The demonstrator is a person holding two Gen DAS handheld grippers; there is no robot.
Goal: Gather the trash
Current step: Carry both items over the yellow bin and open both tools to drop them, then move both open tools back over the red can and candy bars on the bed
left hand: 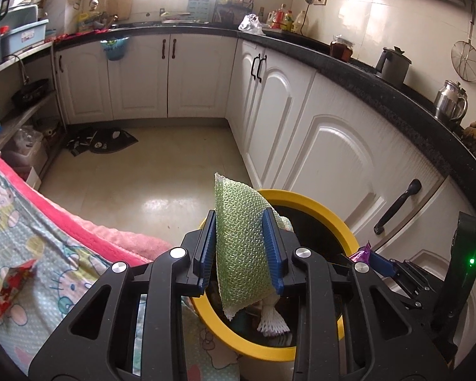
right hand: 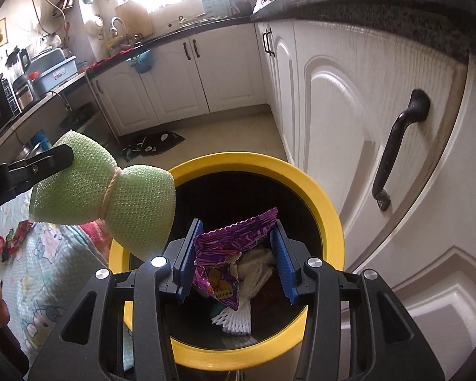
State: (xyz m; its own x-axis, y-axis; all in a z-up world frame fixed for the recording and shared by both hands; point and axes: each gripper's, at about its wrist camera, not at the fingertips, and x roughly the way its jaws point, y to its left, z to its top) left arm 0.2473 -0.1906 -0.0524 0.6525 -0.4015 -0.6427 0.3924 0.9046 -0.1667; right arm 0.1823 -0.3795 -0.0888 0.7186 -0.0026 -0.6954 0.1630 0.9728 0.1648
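Note:
My left gripper (left hand: 240, 219) is shut on a green bubble-wrap bundle (left hand: 241, 247), held upright over the near-left rim of a yellow-rimmed trash bin (left hand: 301, 197). Seen from the right wrist, the bundle (right hand: 111, 197) is tied with a rubber band and hangs from the left gripper (right hand: 41, 162) over the bin's left rim (right hand: 330, 216). My right gripper (right hand: 238, 225) is shut on a crumpled purple snack wrapper (right hand: 225, 247) right above the bin's opening. White foam fruit netting (right hand: 234, 317) lies inside the bin. The right gripper (left hand: 384, 265) also shows at the bin's right side.
A cartoon-print cloth (left hand: 31, 238) with a pink blanket (left hand: 89, 222) lies left of the bin, and a red wrapper (left hand: 12, 281) rests on it. White cabinet doors with a black handle (right hand: 396, 146) stand close on the right. A dark mat (left hand: 108, 139) lies on the floor beyond.

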